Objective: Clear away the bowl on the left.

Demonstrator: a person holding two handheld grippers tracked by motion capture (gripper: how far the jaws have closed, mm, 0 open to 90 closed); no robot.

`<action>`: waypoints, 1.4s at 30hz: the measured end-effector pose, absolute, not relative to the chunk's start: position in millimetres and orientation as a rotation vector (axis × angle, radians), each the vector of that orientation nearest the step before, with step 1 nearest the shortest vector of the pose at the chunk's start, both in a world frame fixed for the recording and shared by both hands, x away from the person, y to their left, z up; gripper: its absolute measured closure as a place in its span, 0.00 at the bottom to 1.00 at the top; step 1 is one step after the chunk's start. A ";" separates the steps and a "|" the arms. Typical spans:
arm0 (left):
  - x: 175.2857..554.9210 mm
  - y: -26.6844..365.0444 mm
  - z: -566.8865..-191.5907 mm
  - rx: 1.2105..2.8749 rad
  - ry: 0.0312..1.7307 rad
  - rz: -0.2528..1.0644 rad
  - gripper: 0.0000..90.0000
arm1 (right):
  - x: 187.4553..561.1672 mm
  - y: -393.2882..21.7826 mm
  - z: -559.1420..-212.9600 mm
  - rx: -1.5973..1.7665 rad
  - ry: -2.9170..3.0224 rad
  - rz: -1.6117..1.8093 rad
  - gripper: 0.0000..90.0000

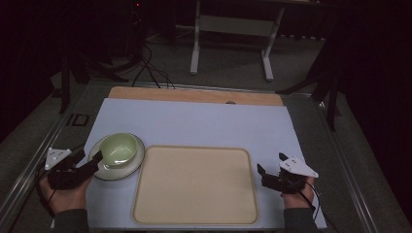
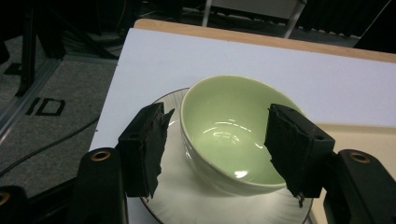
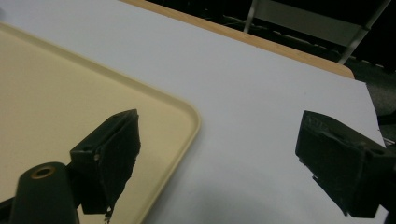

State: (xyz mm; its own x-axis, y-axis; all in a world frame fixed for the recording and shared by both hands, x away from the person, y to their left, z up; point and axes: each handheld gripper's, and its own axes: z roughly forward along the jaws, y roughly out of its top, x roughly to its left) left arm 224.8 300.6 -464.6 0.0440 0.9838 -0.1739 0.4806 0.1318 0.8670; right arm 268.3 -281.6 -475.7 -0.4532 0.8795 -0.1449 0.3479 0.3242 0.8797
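Sitting on a plate [image 1: 109, 170], green bowl [image 1: 118, 148], beside beige tray [image 1: 194, 184]

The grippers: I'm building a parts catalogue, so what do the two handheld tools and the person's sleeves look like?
Both the left gripper and right gripper are black, with blocky, ragged-edged jaw pads, brass-coloured rivets, a grey three-cornered plate on top and a dark trailing cable. The sleeves are dark grey.
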 end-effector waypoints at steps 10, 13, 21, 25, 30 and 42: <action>232.4 303.0 -464.8 1.451 1.575 0.763 0.43 | 268.0 -282.1 -475.3 1.077 1.947 1.076 0.15; 236.4 302.3 -465.0 1.457 1.577 0.767 0.43 | 268.2 -282.4 -475.2 1.077 1.946 1.075 0.15; 246.2 301.1 -463.8 1.434 1.593 0.775 0.45 | 268.8 -281.6 -475.6 1.069 1.947 1.074 0.15; 252.1 300.7 -465.7 1.443 1.598 0.758 0.49 | 268.4 -281.8 -475.0 1.070 1.944 1.077 0.15; 258.0 300.9 -467.9 1.443 1.601 0.746 0.53 | 268.8 -281.9 -475.0 1.070 1.942 1.077 0.15; 272.5 303.5 -473.4 1.478 1.619 0.731 0.60 | 268.5 -282.5 -474.4 1.064 1.935 1.079 0.15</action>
